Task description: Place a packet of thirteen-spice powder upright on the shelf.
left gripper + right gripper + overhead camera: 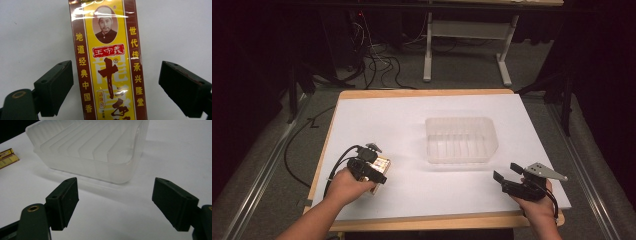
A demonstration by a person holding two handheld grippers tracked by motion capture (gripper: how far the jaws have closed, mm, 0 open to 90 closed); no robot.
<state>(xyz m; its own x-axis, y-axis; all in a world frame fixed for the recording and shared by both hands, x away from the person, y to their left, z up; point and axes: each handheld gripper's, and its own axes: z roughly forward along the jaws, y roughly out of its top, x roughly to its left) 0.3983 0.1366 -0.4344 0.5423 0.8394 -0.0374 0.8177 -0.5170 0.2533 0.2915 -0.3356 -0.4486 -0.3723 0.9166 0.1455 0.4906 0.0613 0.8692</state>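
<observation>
box point(110, 67) lies flat between your left gripper point(116, 88) jaws, wide open, not touching. your right gripper point(115, 202) gapes open near bin point(92, 150).

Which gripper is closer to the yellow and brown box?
Left. The left gripper is open right over the box, jaws on either side. The right gripper is across the table, past the clear bin.

The seasoning box point(110, 62) carries, in the left gripper view, yellow characters down its left brown band, 地道经典中国香, and down its right band, 世代传承兴隆堂. A red label under the portrait reads 王守義, with a large 十 and ® below, and a small oval reading 调味品.
</observation>
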